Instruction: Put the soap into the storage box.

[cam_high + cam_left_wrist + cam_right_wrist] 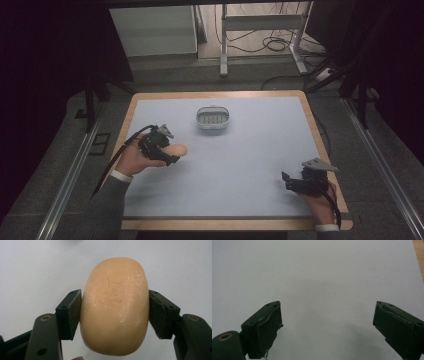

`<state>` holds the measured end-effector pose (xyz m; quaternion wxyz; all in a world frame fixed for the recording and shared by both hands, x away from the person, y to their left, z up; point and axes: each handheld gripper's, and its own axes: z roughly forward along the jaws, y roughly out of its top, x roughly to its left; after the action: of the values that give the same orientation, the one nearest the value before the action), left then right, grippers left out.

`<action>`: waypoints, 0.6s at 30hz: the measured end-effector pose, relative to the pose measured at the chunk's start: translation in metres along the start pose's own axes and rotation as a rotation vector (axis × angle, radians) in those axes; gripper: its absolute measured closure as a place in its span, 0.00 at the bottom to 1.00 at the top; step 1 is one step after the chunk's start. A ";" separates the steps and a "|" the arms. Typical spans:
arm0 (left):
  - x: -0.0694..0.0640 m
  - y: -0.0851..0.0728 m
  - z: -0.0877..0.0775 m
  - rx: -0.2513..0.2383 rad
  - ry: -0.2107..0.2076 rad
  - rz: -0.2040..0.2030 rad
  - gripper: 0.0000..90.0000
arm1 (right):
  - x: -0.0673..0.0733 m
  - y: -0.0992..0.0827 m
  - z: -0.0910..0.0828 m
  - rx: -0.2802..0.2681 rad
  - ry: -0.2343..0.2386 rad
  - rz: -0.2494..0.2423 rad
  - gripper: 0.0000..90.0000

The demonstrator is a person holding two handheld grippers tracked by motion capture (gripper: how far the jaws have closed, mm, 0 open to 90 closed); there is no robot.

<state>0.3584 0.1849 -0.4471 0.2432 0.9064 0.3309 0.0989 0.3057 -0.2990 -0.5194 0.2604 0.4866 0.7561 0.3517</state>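
Observation:
A peach-coloured oval bar of soap [115,306] sits clamped between both pads of my left gripper [115,315], which is shut on it. From above, the soap [178,149] pokes out of the left gripper [172,156] at the left of the table, held just over the pale mat. A small grey soap dish [213,119] with a slotted floor stands apart, toward the far middle. My right gripper [286,181] rests near the front right corner; its jaws [327,325] stand wide open over bare mat.
The pale blue mat [250,150] covers a wooden table top whose edge [320,145] shows around it. Behind the table are a white cabinet [155,30], metal desk legs [223,45] and loose cables on the floor.

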 end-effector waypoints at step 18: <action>0.010 0.014 0.000 -0.023 0.005 -0.008 0.37 | 0.000 0.000 0.000 0.002 -0.003 0.003 0.09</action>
<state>0.3742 0.1821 -0.4395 0.2534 0.9020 0.3337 0.1040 0.3058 -0.2991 -0.5200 0.2605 0.4883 0.7554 0.3507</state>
